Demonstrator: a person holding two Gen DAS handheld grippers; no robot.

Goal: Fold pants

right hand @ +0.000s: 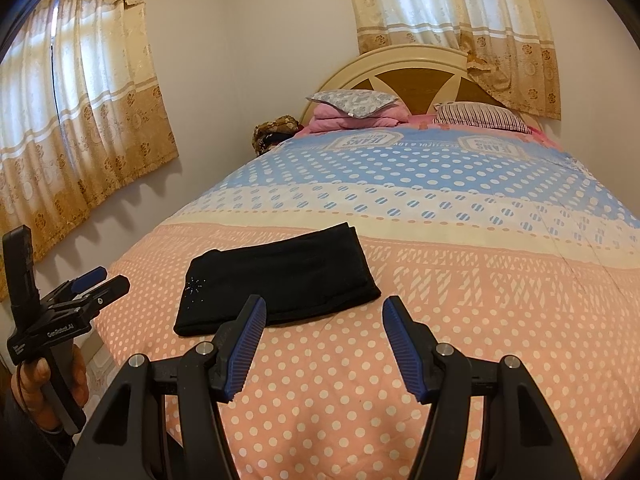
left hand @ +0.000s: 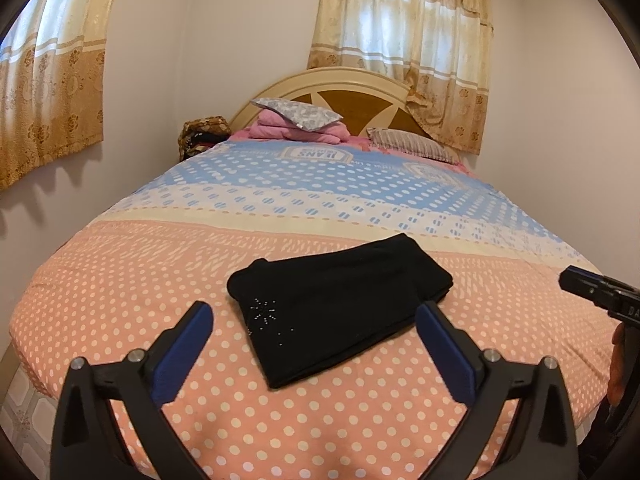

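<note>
The left tool point(left hand: 314, 322) hangs over the near end of the bed with its blue-padded fingers point(left hand: 444, 344) spread as wide as they go, nothing between the pads; the near edge of the pants shows in the gap beyond them, but the pads are clear of the cloth. The right tool point(right hand: 324, 316) hovers just beside it, its jaws parted to a middling width and likewise empty. A hand point(right hand: 52, 384) grips the handle of the left tool at the bed's near corner.

Just beyond both tools lie the black pants point(left hand: 336, 300), folded into a compact flat rectangle on the pink, white-dotted part of the bedspread point(left hand: 120, 280), a small sparkle of studs point(left hand: 262, 310) on the near left corner. Further up, the spread turns cream, then blue. At the head sit a grey pillow point(left hand: 298, 114) on folded pink bedding, a striped pillow point(left hand: 408, 142), the arched headboard point(left hand: 320, 80), and gold-patterned curtains point(left hand: 404, 44) on the windows.
</note>
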